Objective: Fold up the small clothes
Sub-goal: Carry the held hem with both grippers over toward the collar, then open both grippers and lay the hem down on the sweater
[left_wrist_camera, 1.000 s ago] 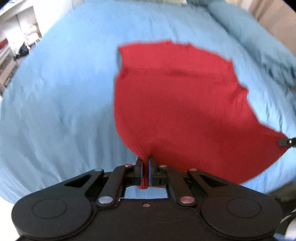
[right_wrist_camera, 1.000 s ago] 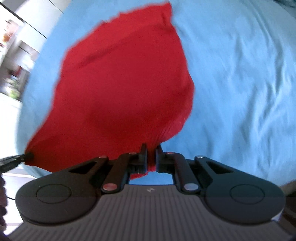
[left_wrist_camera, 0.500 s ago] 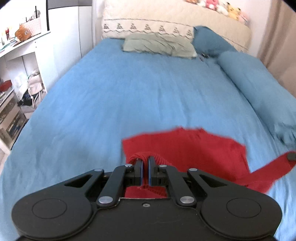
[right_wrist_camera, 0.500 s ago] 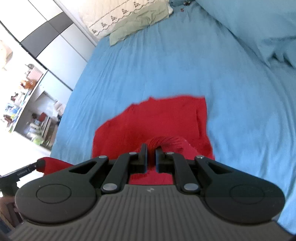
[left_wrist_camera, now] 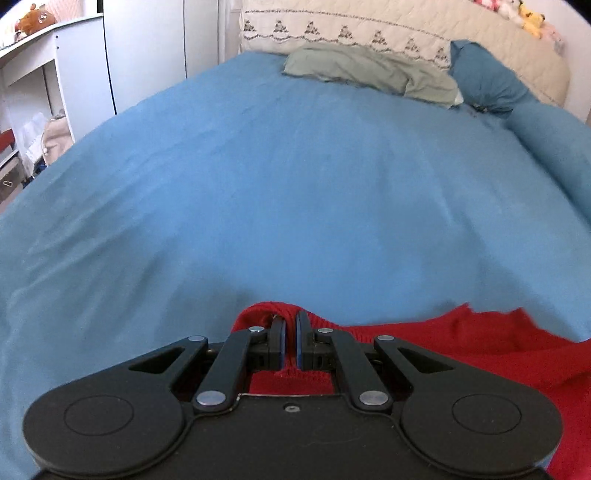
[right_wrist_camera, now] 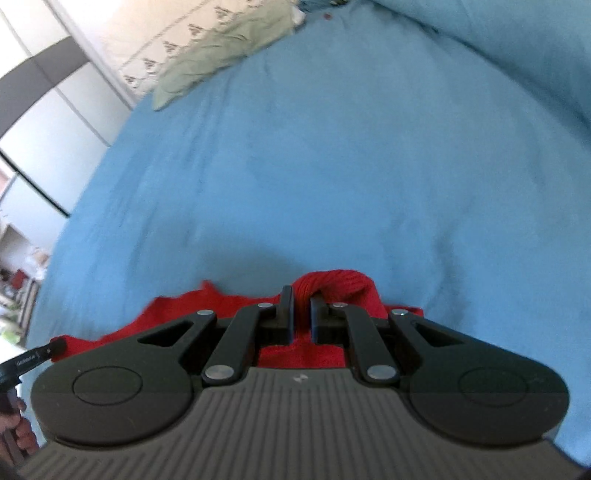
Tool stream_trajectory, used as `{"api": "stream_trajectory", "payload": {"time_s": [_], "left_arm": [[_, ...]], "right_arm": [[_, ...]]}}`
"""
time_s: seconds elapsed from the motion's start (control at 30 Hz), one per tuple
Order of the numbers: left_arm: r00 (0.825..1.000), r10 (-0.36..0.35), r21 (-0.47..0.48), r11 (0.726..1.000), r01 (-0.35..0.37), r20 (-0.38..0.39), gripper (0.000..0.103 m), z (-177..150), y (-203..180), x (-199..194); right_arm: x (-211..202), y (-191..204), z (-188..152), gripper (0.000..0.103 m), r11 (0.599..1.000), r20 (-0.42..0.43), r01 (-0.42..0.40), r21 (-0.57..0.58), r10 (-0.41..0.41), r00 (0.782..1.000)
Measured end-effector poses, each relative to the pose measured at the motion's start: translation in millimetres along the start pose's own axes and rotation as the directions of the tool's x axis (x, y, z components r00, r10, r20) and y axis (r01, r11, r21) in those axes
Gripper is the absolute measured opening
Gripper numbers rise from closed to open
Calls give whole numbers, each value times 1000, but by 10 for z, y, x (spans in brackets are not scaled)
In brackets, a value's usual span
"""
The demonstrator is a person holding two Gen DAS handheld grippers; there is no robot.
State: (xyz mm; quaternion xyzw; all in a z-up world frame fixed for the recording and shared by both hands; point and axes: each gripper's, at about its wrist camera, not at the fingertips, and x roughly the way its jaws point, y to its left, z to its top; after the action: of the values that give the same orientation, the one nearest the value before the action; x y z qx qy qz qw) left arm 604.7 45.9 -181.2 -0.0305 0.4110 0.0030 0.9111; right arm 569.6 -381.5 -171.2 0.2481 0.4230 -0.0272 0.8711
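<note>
Nothing readable to call out here: a line of small white lettering runs along the black tool arm (right_wrist_camera: 27,360) at the lower left edge of the right wrist view, but it is too small and blurred to make out; a tiny pale mark sits on the ribbed grey body (right_wrist_camera: 298,377) below the fingers, not legible as a sign

a home bedroom: a wide bed (left_wrist_camera: 295,177) under a blue sheet, a quilted cream headboard (left_wrist_camera: 369,33) with an embroidered border, a sage-green pillow (left_wrist_camera: 369,72), stuffed toys (left_wrist_camera: 524,14) along the top, a white desk (left_wrist_camera: 37,55) and wardrobe doors (left_wrist_camera: 155,48) beside it.
</note>
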Motion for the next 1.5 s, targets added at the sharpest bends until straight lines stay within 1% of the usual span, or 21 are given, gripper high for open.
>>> {"api": "stream_trajectory", "payload": {"time_s": [0.13,0.23,0.27,0.3,0.33,0.37,0.4,0.43,0.47,0.5,0.53,0.6,0.67,0.77,0.83,0.97,1.07,1.1,1.3,1.4,1.5], "left_arm": [[1000,6,-26,1000,-6,-13,5,-12,12,156],[1000,-5,-35,999,4,-19,9,11,39,170],[1000,-8,-29,1000,8,-10,13,24,38,127],[1000,-10,-23,1000,9,-1,33,30,44,76],[1000,-11,-21,1000,11,13,49,67,46,24],[999,-14,-20,1000,15,40,75,91,57,-58],[997,-17,-18,1000,18,75,84,108,69,-181],[994,-22,-12,1000,23,104,85,117,67,-289],[992,-31,3,1000,31,119,86,124,52,-405],[993,-40,16,999,38,111,93,115,34,-506],[994,-49,27,999,47,93,96,87,14,-606],[993,-89,54,995,85,74,98,-48,-37,-817],[993,-110,89,990,106,48,100,-260,-121,-991],[998,-54,143,988,56,-24,101,-642,-310,-1071],[995,-46,151,987,59,-83,101,-878,-385,-1044],[993,-37,143,988,53,-115,101,-1151,-437,-934],[987,-18,156,987,44,-161,101,-1244,-442,-745],[987,-22,160,986,47,-158,103,-1270,-440,-727],[985,4,210,977,33,-173,103,-1202,-470,-716],[987,38,236,972,1,-159,103,-1157,-555,-842],[990,-12,236,971,44,-137,103,-1156,-632,-1057]], "right_arm": [[278,-121,-71,23,1000,4,11,16,-11,1000],[322,-112,-111,24,1000,12,21,-7,-21,1000],[322,-98,-122,27,1000,20,25,-17,-25,999],[300,-86,-130,29,999,33,27,-22,-26,999],[258,-86,-141,31,999,41,22,-26,-21,999],[229,-85,-138,40,999,48,15,-31,-13,999],[192,-76,-125,56,999,50,9,-39,-7,999],[168,-25,-85,65,999,53,8,-47,-5,999],[78,5,-80,86,998,76,10,-63,-6,997],[-16,40,-84,102,996,104,23,-82,-15,995],[-122,83,-99,103,993,132,40,-112,-25,991],[-343,188,-165,103,980,165,55,-193,-23,986],[-508,305,-306,103,961,145,67,-269,-29,989],[-659,462,-615,103,935,122,98,-340,-59,991],[-709,501,-867,103,933,88,79,-350,-51,995],[-615,557,-1265,103,929,35,92,-357,-85,996],[-460,462,-1418,103,942,-8,97,-322,-105,994],[-398,410,-1474,103,946,-18,105,-306,-115,993],[-348,297,-1662,103,933,24,107,-343,-105,994],[-446,340,-1613,103,928,25,117,-353,-115,993],[-780,357,-1520,103,937,74,135,-323,-117,990]]}}
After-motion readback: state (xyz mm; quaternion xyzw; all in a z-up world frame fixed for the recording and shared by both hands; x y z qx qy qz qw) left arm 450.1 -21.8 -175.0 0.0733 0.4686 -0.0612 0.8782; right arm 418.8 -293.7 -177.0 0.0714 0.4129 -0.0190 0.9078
